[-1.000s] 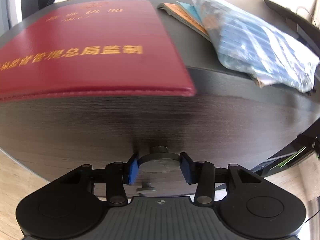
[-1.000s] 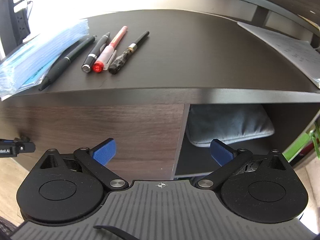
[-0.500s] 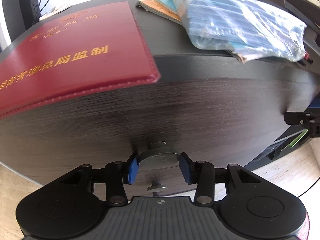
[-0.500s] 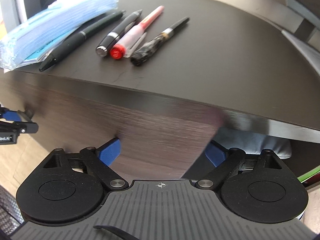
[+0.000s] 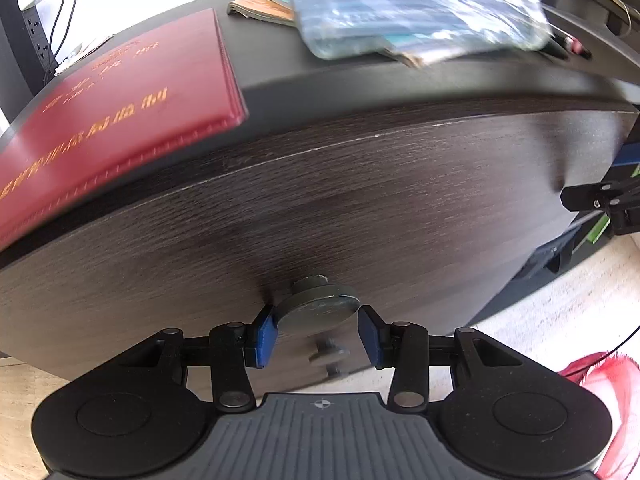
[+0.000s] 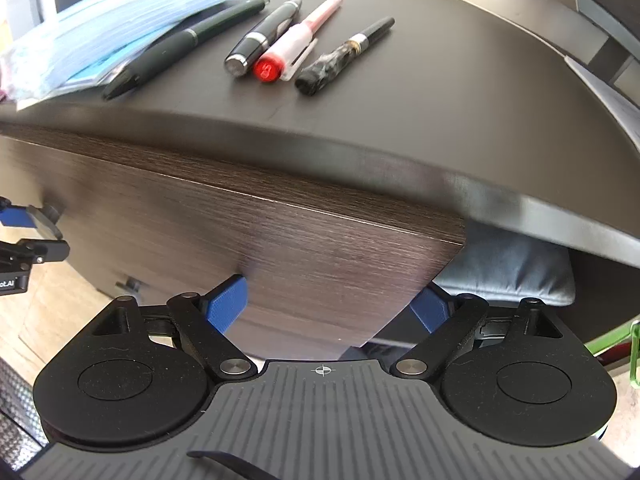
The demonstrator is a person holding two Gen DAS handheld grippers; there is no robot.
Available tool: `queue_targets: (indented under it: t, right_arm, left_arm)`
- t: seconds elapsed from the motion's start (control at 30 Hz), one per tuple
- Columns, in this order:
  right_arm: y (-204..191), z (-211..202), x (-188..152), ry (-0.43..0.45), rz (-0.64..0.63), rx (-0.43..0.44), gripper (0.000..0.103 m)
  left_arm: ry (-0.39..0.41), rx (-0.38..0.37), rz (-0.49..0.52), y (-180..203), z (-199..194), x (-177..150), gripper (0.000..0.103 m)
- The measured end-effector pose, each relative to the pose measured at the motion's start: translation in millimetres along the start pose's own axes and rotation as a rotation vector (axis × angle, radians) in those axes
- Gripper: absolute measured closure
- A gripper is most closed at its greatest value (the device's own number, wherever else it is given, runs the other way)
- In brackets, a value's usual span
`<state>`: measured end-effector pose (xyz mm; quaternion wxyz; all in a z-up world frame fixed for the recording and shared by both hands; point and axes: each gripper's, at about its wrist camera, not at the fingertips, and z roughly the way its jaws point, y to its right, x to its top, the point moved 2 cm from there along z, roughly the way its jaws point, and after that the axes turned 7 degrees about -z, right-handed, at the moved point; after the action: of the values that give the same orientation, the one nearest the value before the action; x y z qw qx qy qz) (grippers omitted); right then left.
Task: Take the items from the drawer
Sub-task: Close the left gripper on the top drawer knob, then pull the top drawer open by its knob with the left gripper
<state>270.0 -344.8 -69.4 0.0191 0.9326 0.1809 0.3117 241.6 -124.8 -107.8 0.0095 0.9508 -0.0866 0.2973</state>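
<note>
— At the drawer front (image 5: 360, 208), what does the left gripper (image 5: 318, 334) have?
— Its blue pads sit either side of the round knob (image 5: 320, 309), grasping it; a thin gap shows on the right.
— And the right gripper (image 6: 328, 304)?
— Spread wide, holding nothing, near the drawer's right corner.
— On the desk top (image 6: 420, 92)?
— Four pens (image 6: 280, 46), a red booklet (image 5: 120, 120), a blue packet (image 5: 416, 4).

Black ribbed left tool (image 5: 318, 330) and right tool (image 6: 332, 304), blue finger pads (image 5: 265, 330), silver pivot screws
</note>
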Motion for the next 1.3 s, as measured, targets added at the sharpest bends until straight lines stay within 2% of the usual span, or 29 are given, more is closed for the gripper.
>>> queue_targets:
  t: [0.1,0.27,0.33,0.4,0.5,0.57,0.67,0.73,0.83,0.9,1.1,1.3]
  right_arm:
    - [-7.1,-14.0,-15.1,-0.017,0.018,-0.013,0.011]
    - [-21.6,-39.4,-43.2,-0.051,0.049,-0.045,0.012]
    - [-27.4,-49.6,-54.5,-0.065,0.061,-0.058,0.011]
    - [-33.4,-61.5,-66.0,-0.078,0.076,-0.073,0.007]
    - [-39.1,-94.4,-83.0,-0.083,0.126,-0.075,0.005]
    - [-41.5,-118.4,-87.7,-0.068,0.158,-0.062,0.005]
    - [-50.9,-153.9,-81.0,-0.01,0.212,-0.062,0.004]
    - [-63.1,-168.6,-75.3,0.047,0.255,-0.068,0.003]
    - [-77.6,-184.6,-60.2,0.134,0.307,-0.065,0.0]
    - [-92.4,-182.3,-43.3,0.159,0.306,-0.067,0.0]
    - [-139.0,-152.6,-7.2,0.134,0.249,-0.072,0.0]
    - [-160.0,-131.5,0.9,0.072,0.254,-0.089,0.0]
  left_arm:
    - [-0.011,-0.01,0.017,7.1,-8.2,-9.7,0.062]
    - [-0.039,-0.031,0.11,22.6,-29.5,-36.9,0.061]
    - [-0.048,-0.046,0.105,24.0,-43.5,-47.8,0.053]
    - [-0.045,-0.067,0.094,23.7,-62.5,-59.4,0.034]
    - [-0.04,-0.098,0.077,23.4,-91.0,-76.8,0.022]
    - [-0.024,-0.124,0.046,16.6,-111.7,-91.2,0.019]
    - [0.003,-0.166,-0.014,0.5,-137.0,-106.1,0.015]
    - [0.023,-0.173,-0.052,-10.7,-146.6,-102.7,0.014]
    - [0.057,-0.14,-0.094,-22.4,-163.5,-103.7,0.013]
    - [0.075,-0.114,-0.116,-53.9,-181.9,-106.3,0.011]
    - [0.1,-0.064,-0.192,-83.6,-201.3,-120.4,0.009]
    - [0.104,-0.01,-0.265,-112.2,-209.4,-137.7,0.008]
